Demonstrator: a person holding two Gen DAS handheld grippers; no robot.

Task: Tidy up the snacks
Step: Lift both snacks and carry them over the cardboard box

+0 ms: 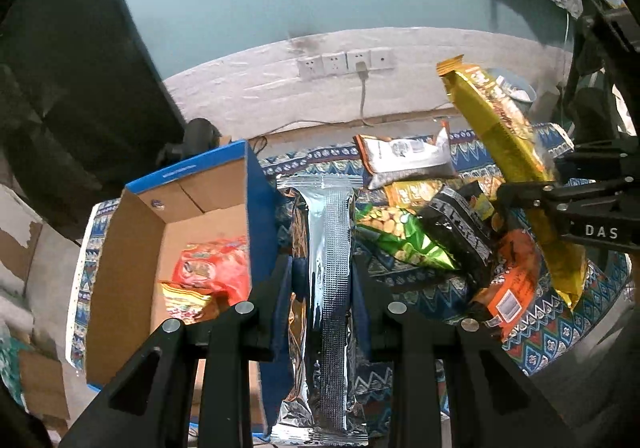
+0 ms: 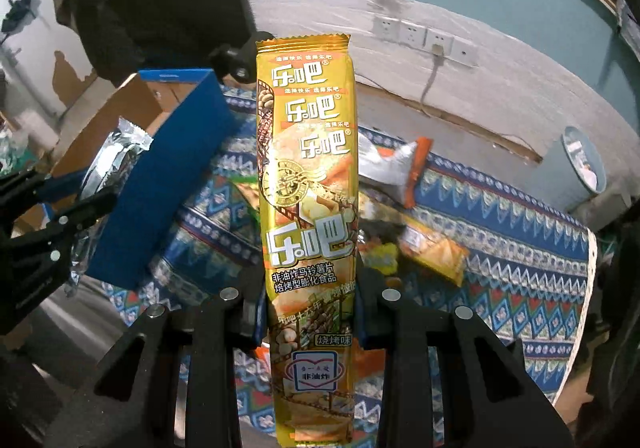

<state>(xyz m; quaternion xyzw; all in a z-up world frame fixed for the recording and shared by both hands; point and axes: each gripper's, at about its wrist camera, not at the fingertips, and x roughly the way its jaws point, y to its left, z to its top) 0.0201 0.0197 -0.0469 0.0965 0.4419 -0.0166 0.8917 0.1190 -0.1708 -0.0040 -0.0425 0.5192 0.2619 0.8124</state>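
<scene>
The silver packet [image 1: 328, 288] is pinched between the closed jaws of the left gripper [image 1: 322, 280], just beside the blue cardboard box [image 1: 260, 216] at the patterned cloth's [image 1: 560, 324] left edge. The right gripper [image 2: 310, 288] is clamped on a long gold snack packet [image 2: 308, 188], held above the loose snack pile [image 1: 432, 232] mid-cloth.

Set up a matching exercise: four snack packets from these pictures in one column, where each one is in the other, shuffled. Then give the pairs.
1. silver packet
2. gold packet
3. red packet
4. white packet with orange ends

A. lying on the patterned cloth
B. inside the cardboard box
C. held in the left gripper
D. held in the right gripper

Pairs: 1-C, 2-D, 3-B, 4-A
</scene>
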